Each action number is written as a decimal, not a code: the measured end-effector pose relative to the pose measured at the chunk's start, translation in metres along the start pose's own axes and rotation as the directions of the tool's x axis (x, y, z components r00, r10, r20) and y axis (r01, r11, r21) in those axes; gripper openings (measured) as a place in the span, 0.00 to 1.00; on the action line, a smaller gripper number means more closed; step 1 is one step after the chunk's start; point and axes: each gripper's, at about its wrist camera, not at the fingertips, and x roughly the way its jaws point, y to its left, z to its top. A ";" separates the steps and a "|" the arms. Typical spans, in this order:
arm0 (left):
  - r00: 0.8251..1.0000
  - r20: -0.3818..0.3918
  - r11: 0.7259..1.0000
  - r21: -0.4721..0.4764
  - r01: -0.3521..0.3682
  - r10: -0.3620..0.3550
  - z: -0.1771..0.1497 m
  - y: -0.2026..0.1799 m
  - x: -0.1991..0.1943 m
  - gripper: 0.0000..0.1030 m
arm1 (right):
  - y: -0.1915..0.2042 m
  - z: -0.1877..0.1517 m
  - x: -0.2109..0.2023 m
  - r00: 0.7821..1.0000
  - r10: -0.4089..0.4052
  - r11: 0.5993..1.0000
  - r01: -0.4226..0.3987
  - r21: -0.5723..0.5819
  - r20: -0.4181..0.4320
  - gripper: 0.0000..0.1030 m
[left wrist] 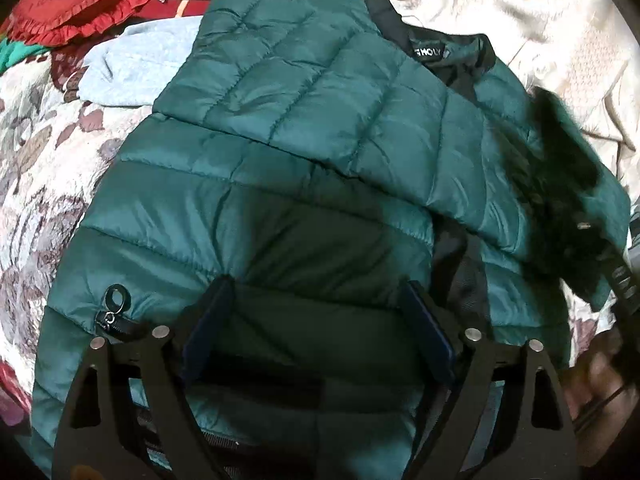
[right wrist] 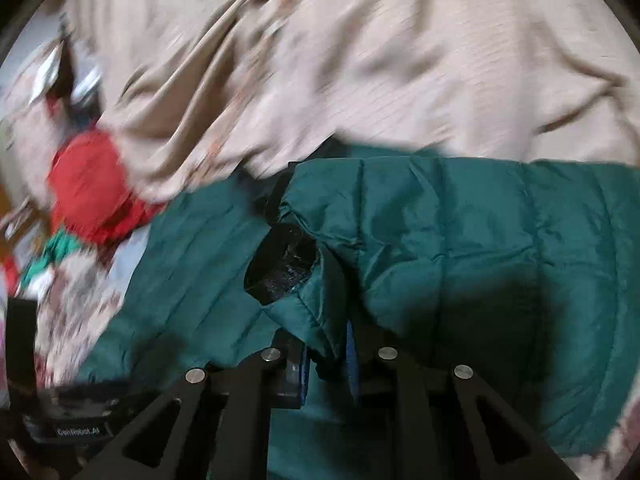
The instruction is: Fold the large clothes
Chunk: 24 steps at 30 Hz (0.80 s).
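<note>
A green quilted puffer jacket [left wrist: 304, 168] lies on a floral bedspread [left wrist: 36, 168], one sleeve folded across its body and a black collar label at the top. My left gripper [left wrist: 318, 296] is open just above the jacket's lower body, holding nothing. In the right wrist view my right gripper [right wrist: 326, 344] is shut on a fold of the jacket [right wrist: 460, 248], near a sleeve end with a black cuff [right wrist: 280, 272]. That view is motion-blurred. The right gripper also shows at the right edge of the left wrist view [left wrist: 618, 276].
A light blue garment [left wrist: 132, 68] lies under the jacket's upper left. A red frilled cushion [left wrist: 76, 4] sits at the far left. A cream blanket [left wrist: 520, 12] is bunched behind the jacket and fills the top of the right wrist view [right wrist: 340, 60].
</note>
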 end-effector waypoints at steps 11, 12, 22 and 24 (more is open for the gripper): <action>1.000 -0.008 0.999 0.034 -0.006 0.006 -0.002 -0.009 0.012 0.99 | 0.008 -0.014 -0.001 0.993 0.072 0.997 -0.073 -0.009 -0.096 0.65; 1.000 -0.007 1.000 0.030 0.000 0.000 -0.002 -0.008 0.012 0.99 | 0.010 -0.016 -0.006 0.993 0.067 0.997 -0.069 -0.015 -0.097 0.65; 0.966 0.096 0.970 0.013 0.241 -0.241 -0.009 -0.002 -0.022 0.99 | 0.000 -0.080 -0.065 0.942 -0.278 0.961 0.275 -0.044 -0.188 0.73; 0.946 0.135 0.955 0.069 0.288 -0.295 -0.008 -0.015 -0.034 0.99 | -0.008 -0.093 -0.067 0.948 -0.263 0.965 0.263 -0.022 -0.182 0.80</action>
